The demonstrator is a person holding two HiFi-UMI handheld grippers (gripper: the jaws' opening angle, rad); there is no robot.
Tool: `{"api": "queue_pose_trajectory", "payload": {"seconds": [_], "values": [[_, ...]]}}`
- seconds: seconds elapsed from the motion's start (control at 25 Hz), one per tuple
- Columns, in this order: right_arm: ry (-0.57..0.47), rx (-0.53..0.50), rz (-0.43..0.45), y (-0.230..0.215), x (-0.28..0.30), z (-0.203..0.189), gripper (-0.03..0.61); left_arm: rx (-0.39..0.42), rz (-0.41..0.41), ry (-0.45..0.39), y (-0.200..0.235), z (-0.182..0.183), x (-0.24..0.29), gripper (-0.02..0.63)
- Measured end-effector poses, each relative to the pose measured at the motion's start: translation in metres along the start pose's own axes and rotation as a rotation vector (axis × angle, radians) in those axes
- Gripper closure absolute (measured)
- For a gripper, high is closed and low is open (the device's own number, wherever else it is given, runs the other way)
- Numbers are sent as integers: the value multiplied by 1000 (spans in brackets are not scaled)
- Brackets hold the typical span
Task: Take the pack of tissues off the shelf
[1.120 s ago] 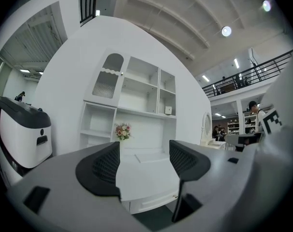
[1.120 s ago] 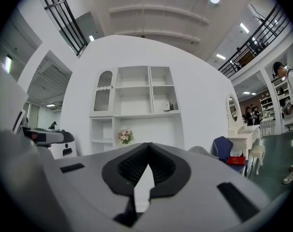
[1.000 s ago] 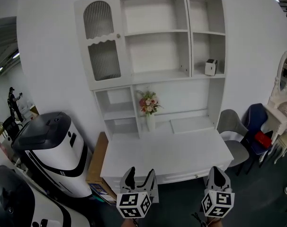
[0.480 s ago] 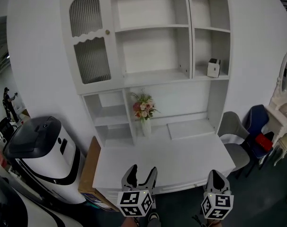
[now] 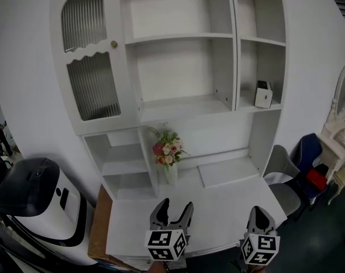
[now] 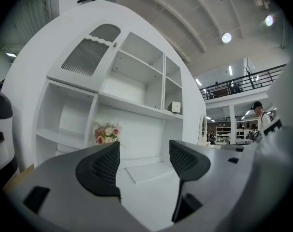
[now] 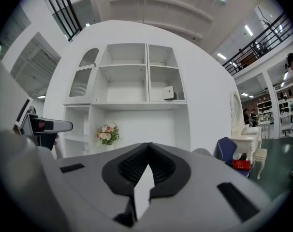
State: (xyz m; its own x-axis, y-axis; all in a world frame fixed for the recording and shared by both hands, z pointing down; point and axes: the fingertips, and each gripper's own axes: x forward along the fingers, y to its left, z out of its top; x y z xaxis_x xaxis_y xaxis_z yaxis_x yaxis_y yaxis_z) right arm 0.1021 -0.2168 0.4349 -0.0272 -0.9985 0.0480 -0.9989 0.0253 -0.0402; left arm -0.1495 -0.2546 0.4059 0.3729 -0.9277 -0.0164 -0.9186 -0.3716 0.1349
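**A:** What is closest to the camera?

**B:** The two grippers, low at 6 o'clock in the head view. The left gripper (image 5: 173, 210) has its jaws apart with nothing between them. Its own view shows only bare white surface through the gap. The right gripper (image 5: 261, 216) has its jaws closed, tip against tip, with nothing held.

**A:** And just past them?

**B:** The white desk (image 5: 229, 201). Both grippers hang over its front edge, apart from each other. A vase of flowers (image 5: 165, 155) stands at the back of the desk, at 12 o'clock from the left gripper. At 9 o'clock from the desk there is a brown cardboard box (image 5: 96, 232), and beyond it a white and black machine (image 5: 33, 201). At 3 o'clock there is a grey chair (image 5: 283, 172), then a blue chair (image 5: 310, 152) with something red on its seat.

**A:** Where is the pack of tissues?

**B:** It is on the shelf unit (image 5: 178, 38) above the desk. The pack of tissues (image 5: 264, 94) is small and white. It stands on the lower shelf of the narrow right-hand compartment, at 12 o'clock from the right gripper and well apart from both grippers. It is the only thing in that compartment.

**A:** What else is up there?

**B:** At 10 o'clock a closed cabinet door (image 5: 93, 67) with ribbed glass, and the wide open shelves between it and the tissues.
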Motion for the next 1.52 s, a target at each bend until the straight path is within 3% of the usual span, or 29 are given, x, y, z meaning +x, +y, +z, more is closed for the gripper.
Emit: {"api": "queue_pose_trajectory", "payload": {"seconds": [0.48, 0.92, 1.2, 1.52], "values": [[-8, -6, -73, 17, 99, 16, 571, -11, -71, 6, 56, 15, 105, 301], [16, -12, -54, 14, 145, 17, 571, -18, -63, 49, 64, 1, 139, 302], [26, -6, -61, 4, 154, 15, 571, -16, -85, 61, 52, -2, 155, 302], [17, -14, -159, -47, 140, 23, 571, -32, -174, 72, 8, -4, 189, 302]]}}
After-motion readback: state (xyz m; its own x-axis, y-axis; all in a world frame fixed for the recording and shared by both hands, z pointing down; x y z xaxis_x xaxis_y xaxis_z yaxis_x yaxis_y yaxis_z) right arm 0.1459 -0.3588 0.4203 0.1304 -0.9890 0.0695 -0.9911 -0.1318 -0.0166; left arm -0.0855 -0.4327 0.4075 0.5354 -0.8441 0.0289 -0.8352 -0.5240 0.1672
